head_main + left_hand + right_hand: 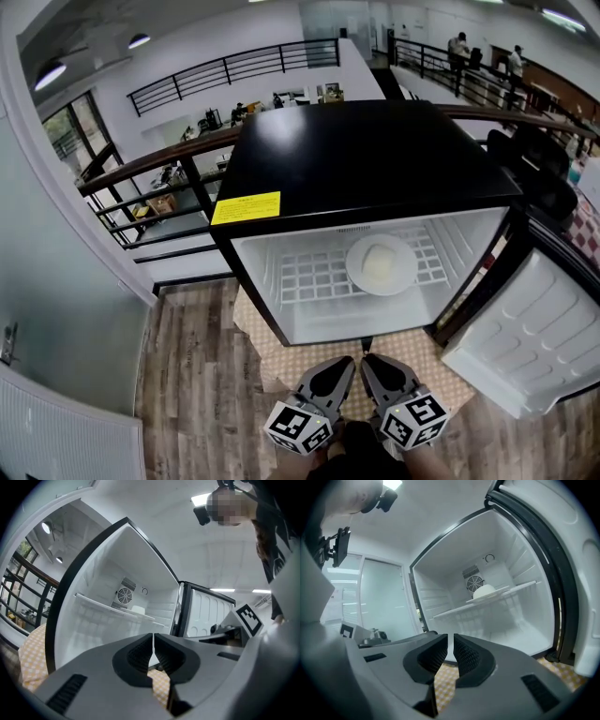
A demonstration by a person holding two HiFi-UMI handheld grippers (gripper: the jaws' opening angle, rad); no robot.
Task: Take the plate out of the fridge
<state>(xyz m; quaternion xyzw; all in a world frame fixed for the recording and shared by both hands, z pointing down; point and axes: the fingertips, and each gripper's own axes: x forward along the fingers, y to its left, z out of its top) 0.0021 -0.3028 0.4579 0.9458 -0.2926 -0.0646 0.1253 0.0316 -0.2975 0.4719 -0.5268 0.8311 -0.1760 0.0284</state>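
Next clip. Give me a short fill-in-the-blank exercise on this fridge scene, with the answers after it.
1. The door of the fridge stands ____.
2. The plate lies on the wire ____ inside the fridge.
3. The left gripper and the right gripper, both outside the fridge, have their jaws together and hold ____.
4. The sticker on the fridge's black top is ____ in colour.

Missing words: open; shelf; nothing; yellow
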